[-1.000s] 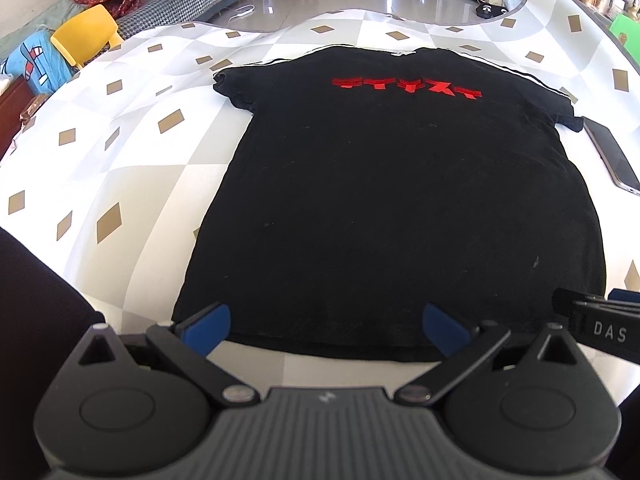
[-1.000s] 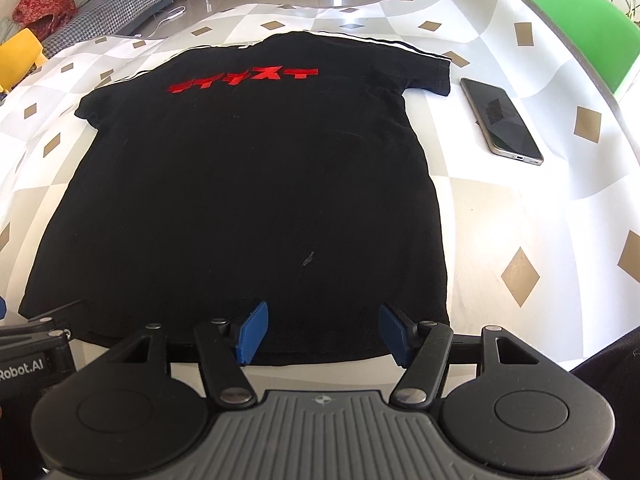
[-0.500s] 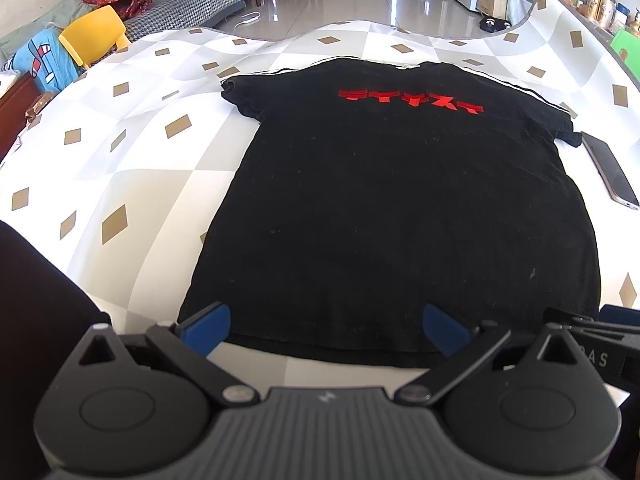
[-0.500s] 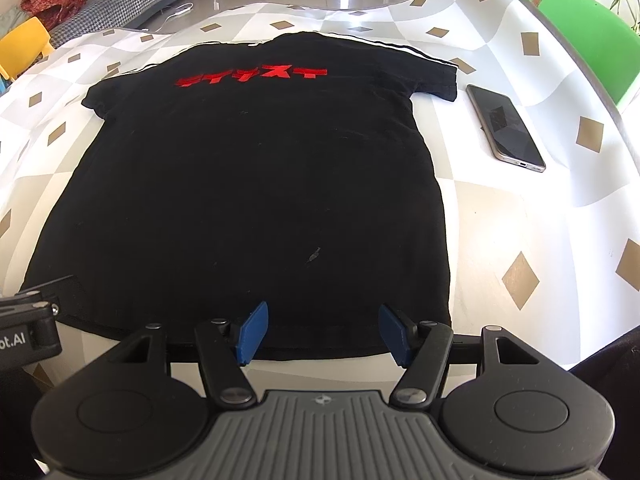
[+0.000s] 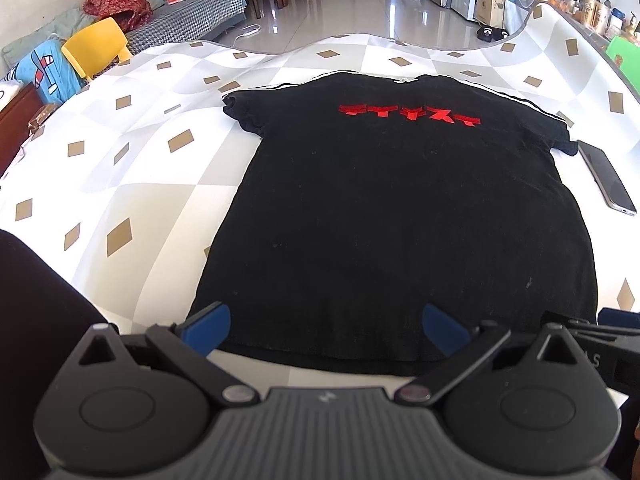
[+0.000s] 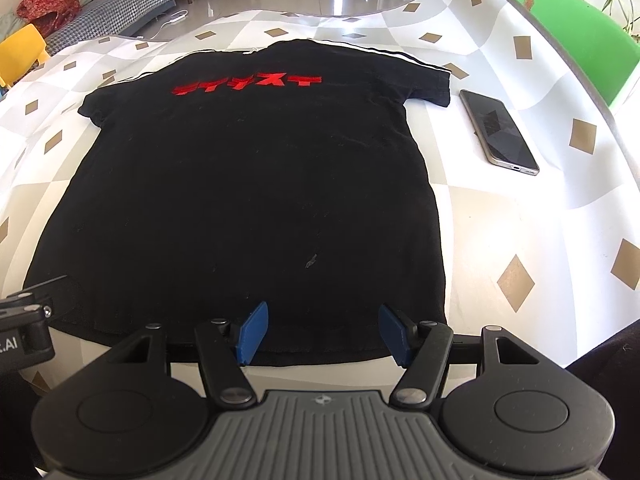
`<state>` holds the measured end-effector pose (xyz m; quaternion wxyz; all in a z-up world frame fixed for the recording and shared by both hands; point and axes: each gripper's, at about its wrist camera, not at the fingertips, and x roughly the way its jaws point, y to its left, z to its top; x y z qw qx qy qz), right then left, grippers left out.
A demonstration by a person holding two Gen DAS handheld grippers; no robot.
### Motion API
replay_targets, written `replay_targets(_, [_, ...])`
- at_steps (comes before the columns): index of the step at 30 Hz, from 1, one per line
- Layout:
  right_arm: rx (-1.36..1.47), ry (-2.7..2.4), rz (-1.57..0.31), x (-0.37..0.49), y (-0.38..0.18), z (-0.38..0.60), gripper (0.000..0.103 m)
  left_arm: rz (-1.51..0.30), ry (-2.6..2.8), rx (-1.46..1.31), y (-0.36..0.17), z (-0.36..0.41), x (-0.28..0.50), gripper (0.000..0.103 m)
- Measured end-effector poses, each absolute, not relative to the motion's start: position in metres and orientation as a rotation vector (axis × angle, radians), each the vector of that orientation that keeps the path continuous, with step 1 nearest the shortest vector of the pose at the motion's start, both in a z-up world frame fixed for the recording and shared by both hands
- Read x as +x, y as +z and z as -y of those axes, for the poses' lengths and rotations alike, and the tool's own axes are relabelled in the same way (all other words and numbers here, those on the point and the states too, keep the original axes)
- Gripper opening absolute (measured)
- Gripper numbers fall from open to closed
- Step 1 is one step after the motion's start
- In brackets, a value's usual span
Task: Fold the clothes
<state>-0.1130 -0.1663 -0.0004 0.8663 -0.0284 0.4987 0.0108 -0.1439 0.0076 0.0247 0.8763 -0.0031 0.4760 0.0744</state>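
Observation:
A black T-shirt (image 5: pixel 400 216) with red lettering lies flat on the table, collar at the far side and hem nearest me; it also shows in the right wrist view (image 6: pixel 248 200). My left gripper (image 5: pixel 326 332) is open and empty, its blue pads hovering over the hem near the shirt's left bottom corner. My right gripper (image 6: pixel 322 334) is open and empty over the hem toward the right bottom corner. Each gripper shows at the edge of the other's view.
A phone (image 6: pixel 498 132) lies on the white diamond-patterned tablecloth (image 5: pixel 120 168) just right of the shirt's right sleeve. A green chair (image 6: pixel 576 28) stands at the right, a yellow chair (image 5: pixel 96 46) and a sofa at the far left.
Both grippers have drawn back slightly toward me and tilted up, so the shirt sits lower and farther in both views. Both stay open; the shirt has not moved.

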Motion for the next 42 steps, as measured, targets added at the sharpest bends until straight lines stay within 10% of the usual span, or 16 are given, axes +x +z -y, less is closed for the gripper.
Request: replay_targets(42, [-0.086, 0.062, -1.001, -0.073, 0.016, 0.156, 0.061, -1.043, 0.083, -0.1, 0.018, -0.024, -0.099, 0.103])
